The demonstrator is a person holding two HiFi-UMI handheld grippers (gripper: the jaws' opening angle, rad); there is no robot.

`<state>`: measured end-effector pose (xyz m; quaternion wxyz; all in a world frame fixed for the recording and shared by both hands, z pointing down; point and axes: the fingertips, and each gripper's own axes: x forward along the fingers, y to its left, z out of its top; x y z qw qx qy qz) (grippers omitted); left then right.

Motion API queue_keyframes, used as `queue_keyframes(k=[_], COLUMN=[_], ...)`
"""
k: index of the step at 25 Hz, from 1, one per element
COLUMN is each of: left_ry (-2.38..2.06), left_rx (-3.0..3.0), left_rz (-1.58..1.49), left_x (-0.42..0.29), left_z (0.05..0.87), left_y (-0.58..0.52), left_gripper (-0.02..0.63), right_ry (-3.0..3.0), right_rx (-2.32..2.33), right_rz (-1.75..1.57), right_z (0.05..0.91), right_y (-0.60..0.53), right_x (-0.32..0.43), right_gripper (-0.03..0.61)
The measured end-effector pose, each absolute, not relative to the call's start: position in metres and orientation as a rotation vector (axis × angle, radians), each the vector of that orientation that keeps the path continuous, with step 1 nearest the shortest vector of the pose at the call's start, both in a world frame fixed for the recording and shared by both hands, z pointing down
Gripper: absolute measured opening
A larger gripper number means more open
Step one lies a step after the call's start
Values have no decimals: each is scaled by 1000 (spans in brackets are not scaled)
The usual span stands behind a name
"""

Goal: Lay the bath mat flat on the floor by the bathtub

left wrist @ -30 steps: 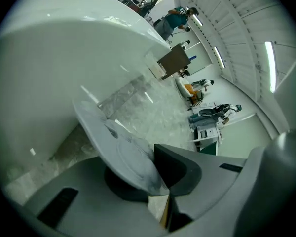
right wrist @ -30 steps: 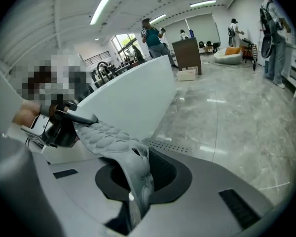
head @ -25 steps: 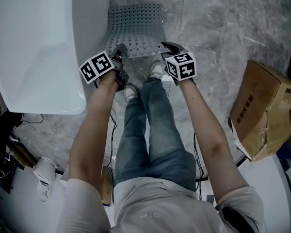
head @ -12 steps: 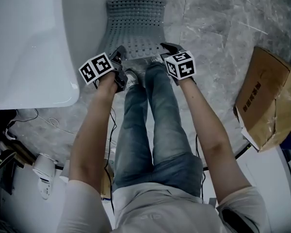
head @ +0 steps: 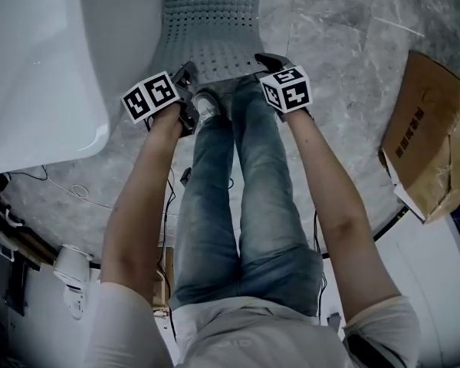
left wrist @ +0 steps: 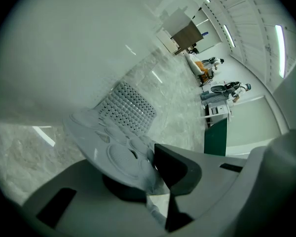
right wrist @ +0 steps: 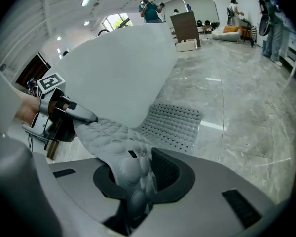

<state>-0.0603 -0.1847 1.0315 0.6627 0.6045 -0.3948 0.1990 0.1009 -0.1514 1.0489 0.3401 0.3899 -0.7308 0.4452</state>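
The grey perforated bath mat stretches away from me on the marble floor, alongside the white bathtub. Its near edge is lifted off the floor. My left gripper is shut on the near left corner; in the left gripper view the mat curls up into the left gripper. My right gripper grips the near right corner. Its jaws are opening, and the mat still stands between the pads of the right gripper, touching both.
The person's legs and a pale shoe are between the grippers at the mat's near edge. A cardboard box stands on the floor to the right. Cables and a white device lie at the lower left. People stand far off.
The head view has shifted: tub and mat now sit higher and further left in the frame. Both grippers stay at the mat's near corners, and the shoes have come up between them.
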Motion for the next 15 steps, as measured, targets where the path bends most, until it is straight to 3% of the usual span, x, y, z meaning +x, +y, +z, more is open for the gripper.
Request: queue_keyframes(k=[15], left_ry=[-900], left_rx=[1296], left_rz=[433], left_x=[-89], left_z=[1095], left_y=[-80], left_gripper=[60], right_ry=[-1842], right_rx=[934], right_rz=[1175], right_z=[1120], right_y=[-37], right_x=[78], right_gripper=[133])
